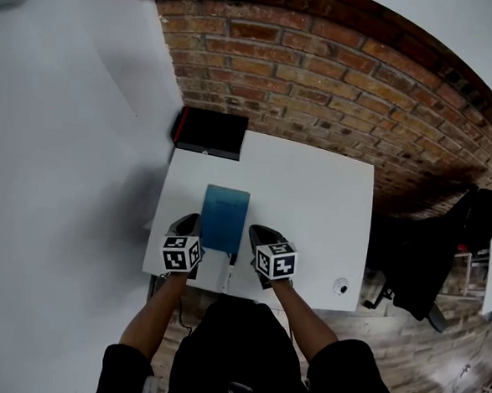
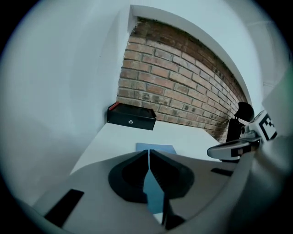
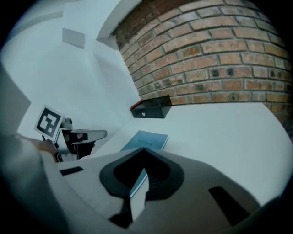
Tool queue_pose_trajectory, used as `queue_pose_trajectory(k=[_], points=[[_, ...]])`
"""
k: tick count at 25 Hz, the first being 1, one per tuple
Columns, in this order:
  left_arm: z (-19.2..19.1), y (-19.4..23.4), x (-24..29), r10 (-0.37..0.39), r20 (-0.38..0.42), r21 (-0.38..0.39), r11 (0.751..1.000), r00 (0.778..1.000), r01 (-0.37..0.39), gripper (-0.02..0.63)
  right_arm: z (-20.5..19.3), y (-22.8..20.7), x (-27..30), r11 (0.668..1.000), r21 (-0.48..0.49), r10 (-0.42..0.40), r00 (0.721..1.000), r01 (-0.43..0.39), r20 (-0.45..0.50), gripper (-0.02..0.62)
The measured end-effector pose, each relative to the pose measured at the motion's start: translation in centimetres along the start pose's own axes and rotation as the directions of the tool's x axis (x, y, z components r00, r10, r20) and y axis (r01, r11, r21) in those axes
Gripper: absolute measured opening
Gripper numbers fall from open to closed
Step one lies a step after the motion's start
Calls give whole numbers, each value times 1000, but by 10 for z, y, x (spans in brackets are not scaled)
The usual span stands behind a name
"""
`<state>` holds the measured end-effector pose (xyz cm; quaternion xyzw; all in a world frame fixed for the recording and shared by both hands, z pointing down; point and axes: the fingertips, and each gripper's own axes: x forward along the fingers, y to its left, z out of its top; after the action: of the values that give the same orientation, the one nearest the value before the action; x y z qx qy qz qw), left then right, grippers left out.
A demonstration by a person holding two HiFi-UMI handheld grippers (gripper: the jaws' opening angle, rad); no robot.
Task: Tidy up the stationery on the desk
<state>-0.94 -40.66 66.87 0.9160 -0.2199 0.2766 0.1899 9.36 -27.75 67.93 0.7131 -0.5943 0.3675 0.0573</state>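
White desk (image 1: 313, 196) bears blue notebook (image 1: 224, 219); left gripper (image 2: 149, 156), right gripper (image 3: 143, 153) seemingly closed.

No legible txt; notebook (image 1: 224, 219) print too small.

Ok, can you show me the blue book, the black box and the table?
blue notebook (image 1: 224, 218): head view, middle of its cover.
black box (image 1: 210, 131): head view, middle of its top.
white desk (image 1: 313, 204): head view, bare top to the right of the notebook.
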Motion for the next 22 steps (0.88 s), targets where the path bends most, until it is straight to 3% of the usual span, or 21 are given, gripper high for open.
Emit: queue_pose_trajectory(k=[4, 14, 22], points=[[-9, -20, -20, -10, 5, -1, 1000, 1000, 10, 23, 2, 4, -33, 998, -53, -36, 997, 40, 63, 23], [-43, -83, -85, -21, 51, 26, 999, 998, 20, 21, -33, 14, -117, 997, -33, -60, 985, 66, 160, 24], [-84, -86, -122, -7, 13, -10, 1000, 1000, 7, 21, -82, 45, -126, 998, -10, -66, 994, 67, 87, 28]])
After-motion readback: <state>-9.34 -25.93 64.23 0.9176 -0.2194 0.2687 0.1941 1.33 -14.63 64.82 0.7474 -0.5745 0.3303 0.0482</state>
